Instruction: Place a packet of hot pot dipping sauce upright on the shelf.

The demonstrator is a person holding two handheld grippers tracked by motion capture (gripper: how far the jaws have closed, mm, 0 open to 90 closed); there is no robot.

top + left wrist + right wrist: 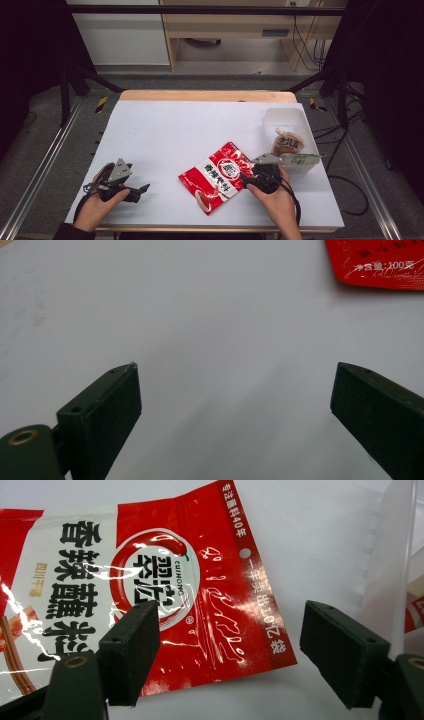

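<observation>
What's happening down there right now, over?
Right gripper open, poised over red seasoning packet, not gripping. Left gripper open, idle on white table. Clear bin beside packet; nothing in the way.

Each claw is black, the left claw (pixel 145 188) and the right claw (pixel 243 178) alike, topped by a grey three-cornered plate. Its flat rectangular pads (pixel 131 650) show small screw holes. A dark sleeve (pixel 67 232) covers the left wrist.

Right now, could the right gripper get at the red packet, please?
Probably yes. The right gripper hangs open just over the near edge of the red packet, which lies flat on the table. Nothing sits between them; the clear box stands off to the side.
</observation>
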